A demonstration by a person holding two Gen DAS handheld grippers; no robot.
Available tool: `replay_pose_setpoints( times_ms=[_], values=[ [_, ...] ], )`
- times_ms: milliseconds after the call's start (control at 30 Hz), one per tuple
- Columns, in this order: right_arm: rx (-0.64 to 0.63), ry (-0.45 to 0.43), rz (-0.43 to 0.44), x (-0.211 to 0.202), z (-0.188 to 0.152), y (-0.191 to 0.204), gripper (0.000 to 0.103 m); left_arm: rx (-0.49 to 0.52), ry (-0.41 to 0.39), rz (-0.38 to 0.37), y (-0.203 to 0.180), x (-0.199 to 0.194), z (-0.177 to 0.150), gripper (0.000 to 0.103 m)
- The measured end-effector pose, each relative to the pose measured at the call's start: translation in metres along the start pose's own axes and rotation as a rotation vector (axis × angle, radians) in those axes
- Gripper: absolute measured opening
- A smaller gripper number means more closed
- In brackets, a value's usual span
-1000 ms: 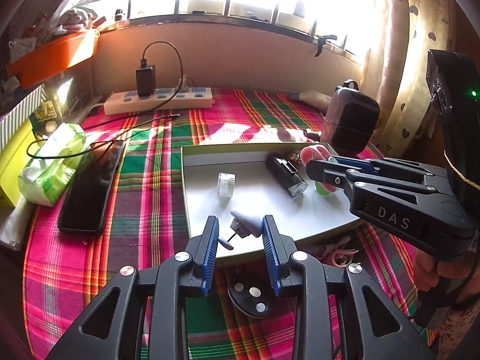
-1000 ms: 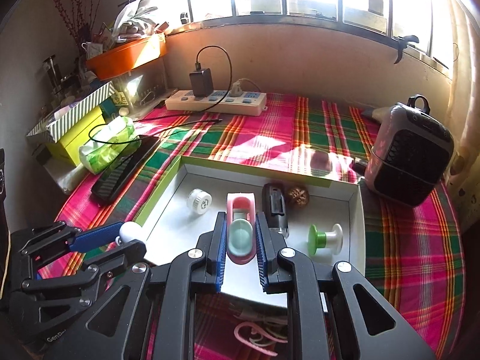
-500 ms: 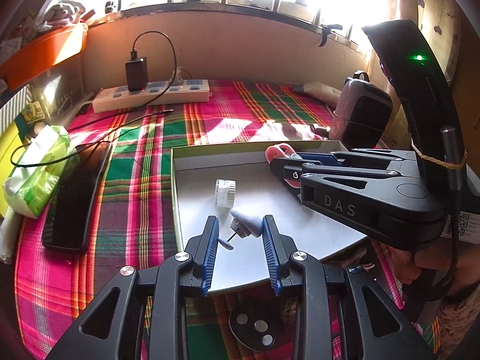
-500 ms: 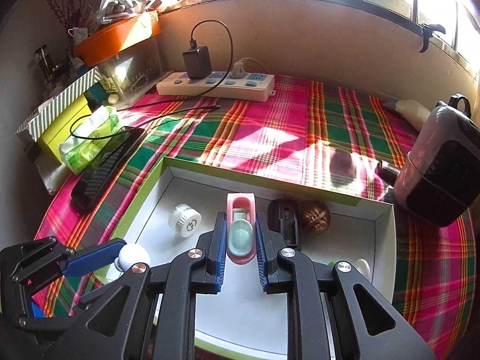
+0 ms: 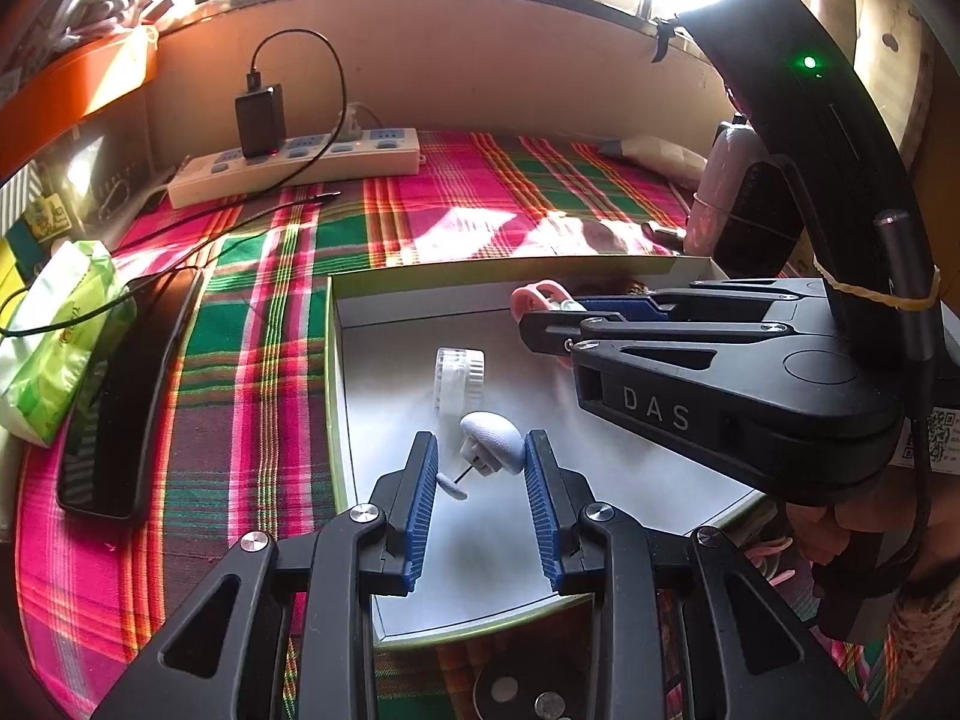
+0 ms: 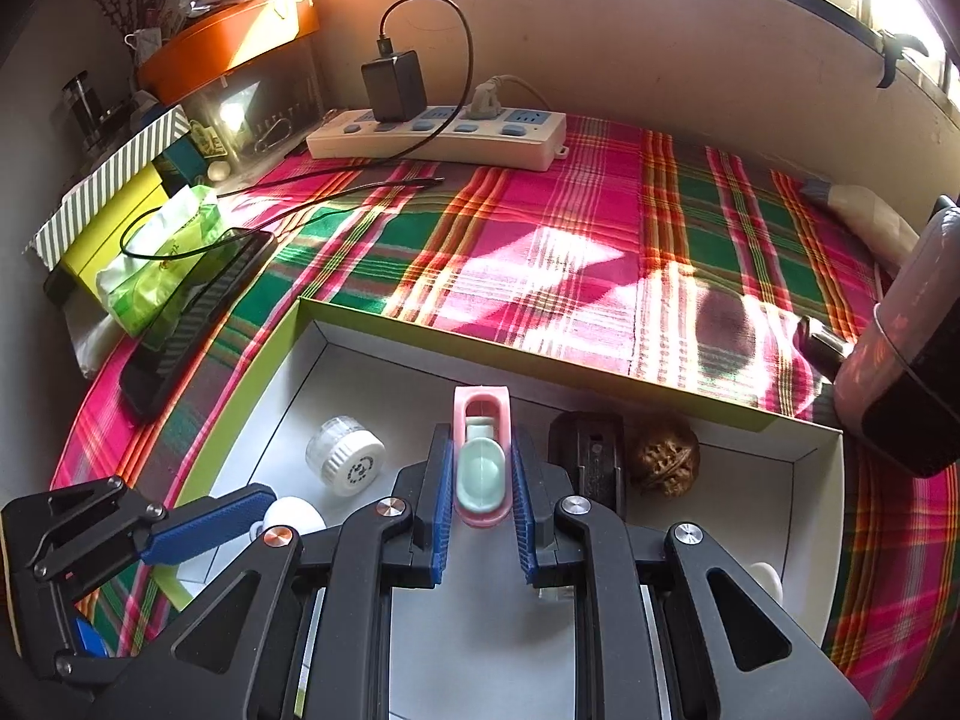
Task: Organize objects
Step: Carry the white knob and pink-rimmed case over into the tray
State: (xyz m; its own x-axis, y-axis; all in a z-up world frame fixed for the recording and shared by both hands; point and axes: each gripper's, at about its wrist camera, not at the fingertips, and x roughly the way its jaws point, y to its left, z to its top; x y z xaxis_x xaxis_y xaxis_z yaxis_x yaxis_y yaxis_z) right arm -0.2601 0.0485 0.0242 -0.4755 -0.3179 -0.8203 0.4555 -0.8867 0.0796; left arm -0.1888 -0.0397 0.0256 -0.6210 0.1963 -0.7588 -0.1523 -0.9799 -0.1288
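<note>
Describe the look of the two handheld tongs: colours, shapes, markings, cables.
Both tongs, left and right, are black plastic with cut-out triangular links, silver pivot screws and ribbed blue pads. In the left view, the right unit's body carries raised "DAS" lettering, a green LED, a QR sticker and a banded-on cable.

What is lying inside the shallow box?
Inside the box: clear jar, walnut, black device; the right hand-held gripper hides some floor.
</note>
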Motion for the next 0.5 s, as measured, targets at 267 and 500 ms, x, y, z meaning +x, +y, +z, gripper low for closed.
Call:
replay_pose_setpoints(
  times_ms=[267,500],
  values=[
    [-0.02,0.002,-0.021,0.0055,0.0003,0.0023,0.019,0.013,0.005,0.0,-0.001,0.0076,0.0023,0.027],
    [-0.008,0.013,-0.009,0.0103,0.0001,-0.0008,0.019,0.026,0.005,0.012,-0.0039,0.0098,0.0015,0.028]
  ],
)
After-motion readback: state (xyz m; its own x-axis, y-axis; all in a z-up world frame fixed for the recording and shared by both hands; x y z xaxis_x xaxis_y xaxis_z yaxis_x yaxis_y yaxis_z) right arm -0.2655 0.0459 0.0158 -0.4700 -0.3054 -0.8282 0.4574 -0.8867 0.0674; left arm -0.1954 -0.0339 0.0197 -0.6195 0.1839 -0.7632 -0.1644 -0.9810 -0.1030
